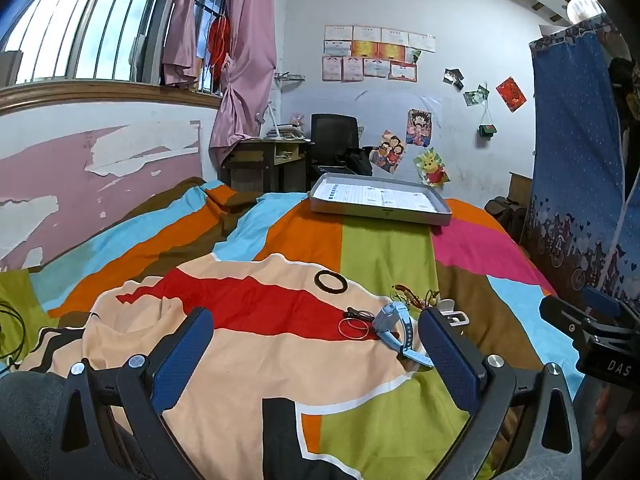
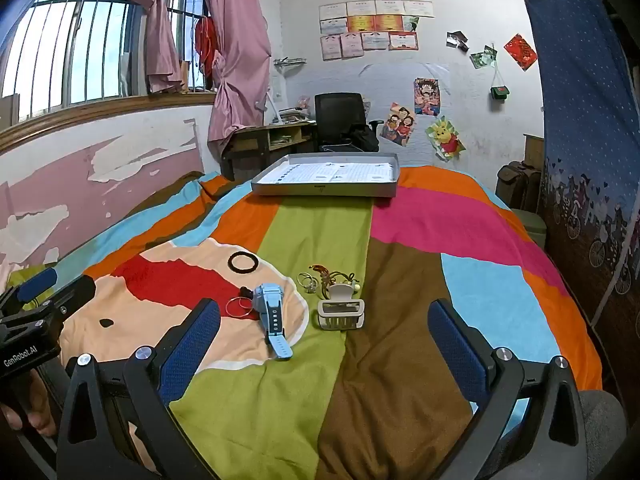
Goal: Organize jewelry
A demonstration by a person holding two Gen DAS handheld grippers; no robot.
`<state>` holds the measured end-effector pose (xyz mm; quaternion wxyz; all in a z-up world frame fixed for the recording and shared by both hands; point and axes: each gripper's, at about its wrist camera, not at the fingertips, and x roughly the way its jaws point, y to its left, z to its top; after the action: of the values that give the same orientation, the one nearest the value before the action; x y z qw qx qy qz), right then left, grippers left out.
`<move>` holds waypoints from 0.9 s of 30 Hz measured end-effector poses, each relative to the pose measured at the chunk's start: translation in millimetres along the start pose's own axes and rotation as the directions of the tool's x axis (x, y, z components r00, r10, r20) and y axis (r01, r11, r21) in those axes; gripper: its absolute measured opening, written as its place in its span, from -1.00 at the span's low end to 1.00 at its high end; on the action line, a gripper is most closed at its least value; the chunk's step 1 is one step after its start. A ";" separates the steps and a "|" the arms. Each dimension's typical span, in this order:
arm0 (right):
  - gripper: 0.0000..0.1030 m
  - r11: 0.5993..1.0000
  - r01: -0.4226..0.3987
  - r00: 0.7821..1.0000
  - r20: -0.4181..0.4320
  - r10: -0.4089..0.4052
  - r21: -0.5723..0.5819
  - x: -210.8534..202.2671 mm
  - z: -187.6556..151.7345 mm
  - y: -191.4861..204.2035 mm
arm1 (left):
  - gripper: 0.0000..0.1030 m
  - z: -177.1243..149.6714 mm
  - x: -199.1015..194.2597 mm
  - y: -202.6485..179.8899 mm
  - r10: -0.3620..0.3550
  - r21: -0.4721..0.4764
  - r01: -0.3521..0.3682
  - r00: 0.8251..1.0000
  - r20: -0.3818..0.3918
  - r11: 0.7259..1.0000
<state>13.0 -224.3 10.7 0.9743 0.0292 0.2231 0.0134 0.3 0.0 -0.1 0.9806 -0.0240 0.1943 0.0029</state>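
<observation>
Jewelry lies on a striped bedspread. A light blue watch (image 2: 270,312) (image 1: 394,326), thin gold hoops (image 2: 239,307) (image 1: 354,327), a black ring band (image 2: 243,261) (image 1: 330,281), a beige hair claw clip (image 2: 341,309), small rings (image 2: 306,282) and a brown corded charm (image 2: 320,272) (image 1: 408,294) are grouped mid-bed. A grey tray box (image 2: 326,180) (image 1: 380,198) sits at the far end. My left gripper (image 1: 316,344) is open, low over the bed, just short of the watch. My right gripper (image 2: 324,340) is open, just short of the clip.
A wall with peeling pink paint runs along the left (image 2: 80,168). A desk (image 2: 264,140) and black chair (image 2: 340,120) stand behind the bed. A blue patterned curtain (image 2: 584,140) hangs at the right. The other gripper shows at each view's edge (image 1: 592,332) (image 2: 36,320).
</observation>
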 end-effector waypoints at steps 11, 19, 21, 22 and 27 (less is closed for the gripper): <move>0.98 1.000 0.001 1.000 0.002 -0.001 -0.001 -0.3 -0.1 -0.1 | 1.00 3.4 -2.5 -5.6 0.001 -0.002 -0.001 1.000 0.001 1.000; 0.98 1.000 0.001 1.000 0.002 -0.001 -0.001 -0.2 -0.1 -0.2 | 1.00 1.9 -2.3 -2.5 -0.005 -0.003 0.005 1.000 0.004 1.000; 0.98 1.000 0.001 1.000 0.002 -0.001 0.000 -0.1 -0.1 -0.3 | 1.00 2.2 -2.6 -3.0 -0.004 -0.003 0.004 1.000 0.004 1.000; 0.98 1.000 0.000 1.000 0.002 0.000 0.000 -0.1 -0.1 -0.3 | 1.00 2.2 -2.7 -2.9 -0.006 -0.003 0.006 1.000 0.003 1.000; 0.98 1.000 0.000 1.000 0.003 0.000 0.000 0.1 -0.1 -0.5 | 1.00 2.0 -2.5 -2.5 -0.005 -0.003 0.005 1.000 0.004 1.000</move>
<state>13.0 -224.8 10.6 0.9746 0.0291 0.2218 0.0133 -1.3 -2.4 2.9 0.9810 -0.0259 0.1920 0.0006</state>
